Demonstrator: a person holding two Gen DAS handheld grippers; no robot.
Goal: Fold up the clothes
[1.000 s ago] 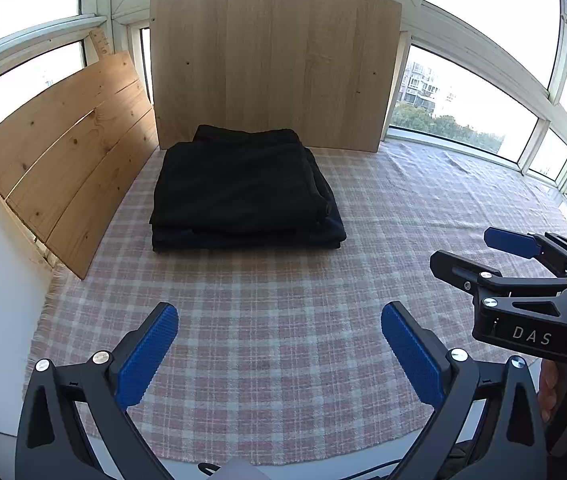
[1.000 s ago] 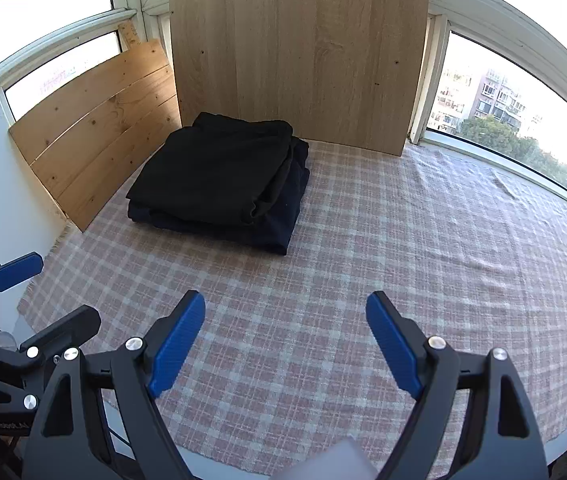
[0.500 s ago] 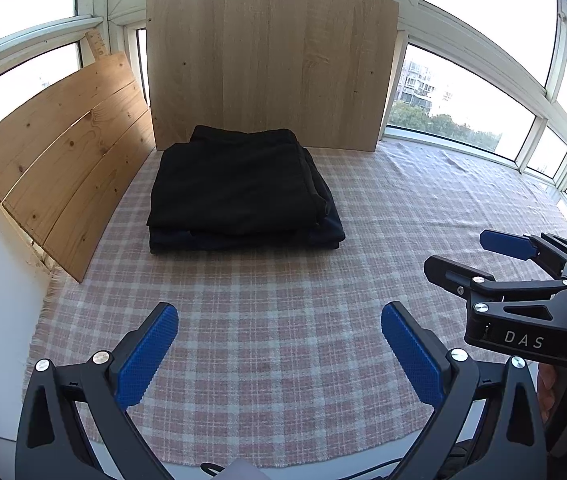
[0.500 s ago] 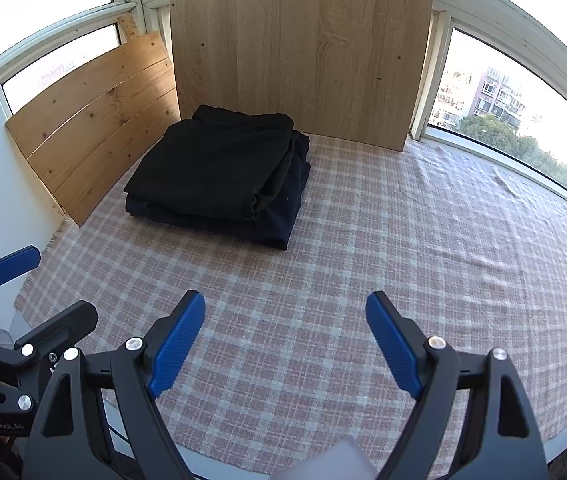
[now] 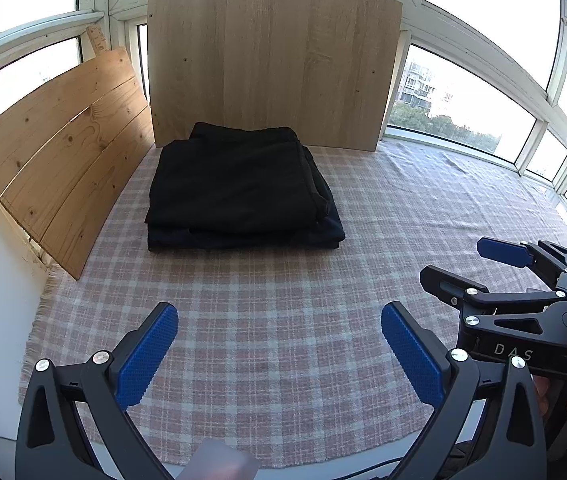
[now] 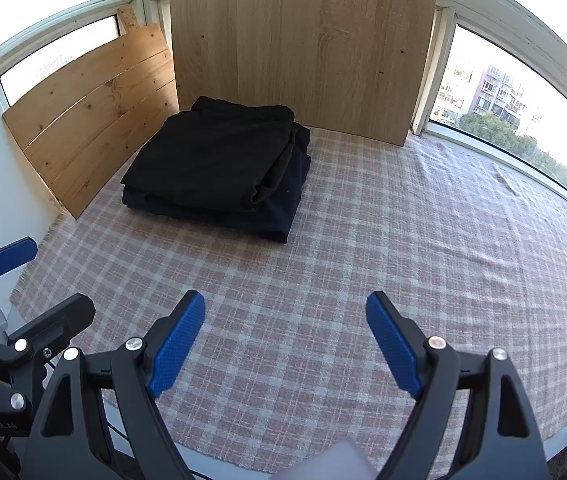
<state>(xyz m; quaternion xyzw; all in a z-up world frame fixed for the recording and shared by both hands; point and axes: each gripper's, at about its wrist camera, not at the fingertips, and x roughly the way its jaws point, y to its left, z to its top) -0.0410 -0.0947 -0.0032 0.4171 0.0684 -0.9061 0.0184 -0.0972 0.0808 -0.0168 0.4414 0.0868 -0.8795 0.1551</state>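
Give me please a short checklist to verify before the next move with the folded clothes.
1. Left gripper open, holding nothing: ok.
2. Right gripper open, holding nothing: ok.
3. Stack of dark folded clothes lies flat on the checked cloth, edges roughly aligned: ok.
4. Both grippers apart from the stack: ok.
5. Number of garments in the stack: cannot tell.
6. Another garment waiting to be folded: none in view, cannot tell.

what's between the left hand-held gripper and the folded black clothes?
Only bare plaid cloth. In the left wrist view, nothing sits between the open left hand-held gripper and the folded black clothes; the right wrist view shows the same.
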